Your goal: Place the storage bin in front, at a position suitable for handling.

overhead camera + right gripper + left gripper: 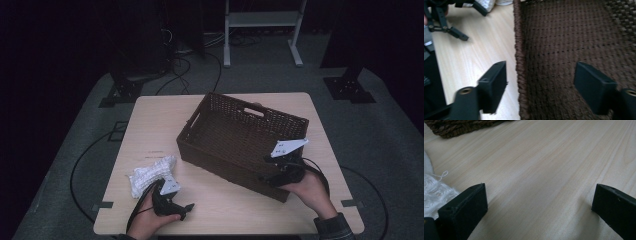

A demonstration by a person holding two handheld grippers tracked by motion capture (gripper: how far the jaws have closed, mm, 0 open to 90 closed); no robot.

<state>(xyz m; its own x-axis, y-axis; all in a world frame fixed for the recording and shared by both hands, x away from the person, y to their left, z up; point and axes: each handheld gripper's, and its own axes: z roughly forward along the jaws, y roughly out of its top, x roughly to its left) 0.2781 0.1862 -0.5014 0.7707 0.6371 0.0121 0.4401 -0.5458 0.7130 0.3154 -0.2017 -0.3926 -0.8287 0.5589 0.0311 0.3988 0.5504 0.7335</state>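
Straddling the basket [564, 50] rim – right claw [540, 82] released, one jaw inside, one outside.

Worktop [150, 125] is carrying 1 brown wicker basket [235, 130], sitting toward the right edge, and 1 white knitted cloth [150, 175], lying near the front-left corner. 2 grippers are working over it: left gripper [176, 206] and right gripper [272, 167], 2 jaws ea.

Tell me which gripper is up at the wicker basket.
The right gripper, straddling the basket's near rim with open jaws. The left gripper rests on the table beside the white cloth.
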